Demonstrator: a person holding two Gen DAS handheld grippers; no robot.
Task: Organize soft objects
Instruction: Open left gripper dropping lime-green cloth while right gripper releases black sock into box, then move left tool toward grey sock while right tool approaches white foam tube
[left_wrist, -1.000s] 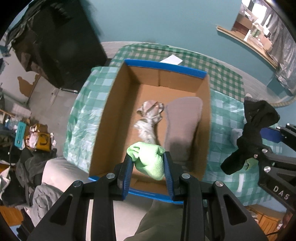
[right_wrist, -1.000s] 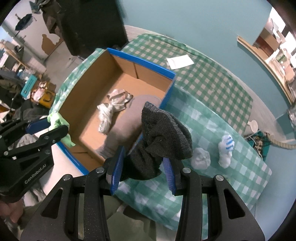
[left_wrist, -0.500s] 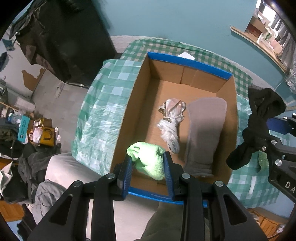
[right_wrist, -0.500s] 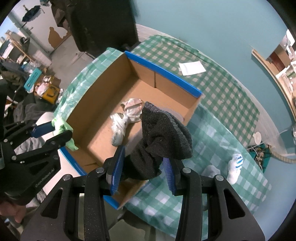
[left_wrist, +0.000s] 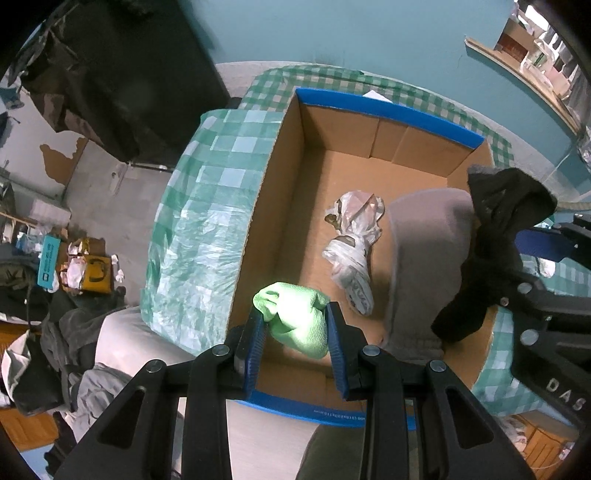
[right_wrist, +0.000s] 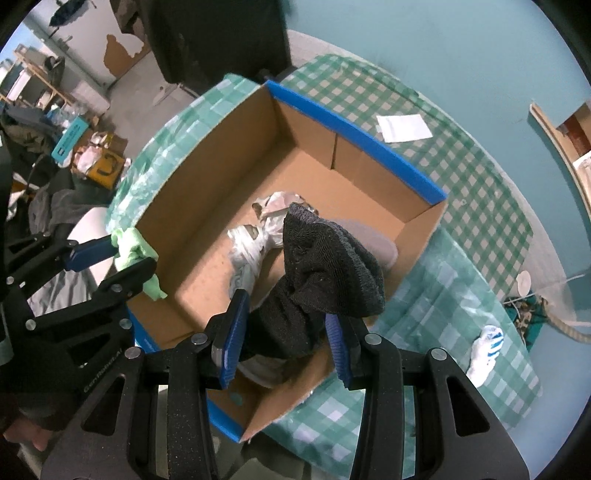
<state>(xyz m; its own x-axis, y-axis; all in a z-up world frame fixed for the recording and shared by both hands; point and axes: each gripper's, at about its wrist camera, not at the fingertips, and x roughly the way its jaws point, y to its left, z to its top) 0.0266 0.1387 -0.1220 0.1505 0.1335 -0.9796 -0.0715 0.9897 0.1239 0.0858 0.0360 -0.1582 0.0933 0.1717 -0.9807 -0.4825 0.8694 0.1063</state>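
Note:
An open cardboard box (left_wrist: 280, 184) with blue-taped edges stands on a green checked tablecloth. Inside lie a grey sock (left_wrist: 424, 258) and a crumpled white patterned cloth (left_wrist: 351, 251). My left gripper (left_wrist: 295, 332) is shut on a light green sock (left_wrist: 299, 321), held over the box's near left corner. My right gripper (right_wrist: 284, 332) is shut on a dark grey sock (right_wrist: 325, 273), held over the box's near right side. The box (right_wrist: 207, 192), the white cloth (right_wrist: 251, 251) and the green sock (right_wrist: 135, 254) also show in the right wrist view.
A white sock with blue stripes (right_wrist: 485, 349) lies on the tablecloth (right_wrist: 461, 280) right of the box. A white paper (right_wrist: 402, 127) lies behind the box. Clutter and clothes (left_wrist: 55, 295) cover the floor on the left. A dark cabinet (left_wrist: 122, 81) stands behind.
Both grippers have moved left over the box with their socks. The dark sock went from above the tablecloth to above the box's right side.

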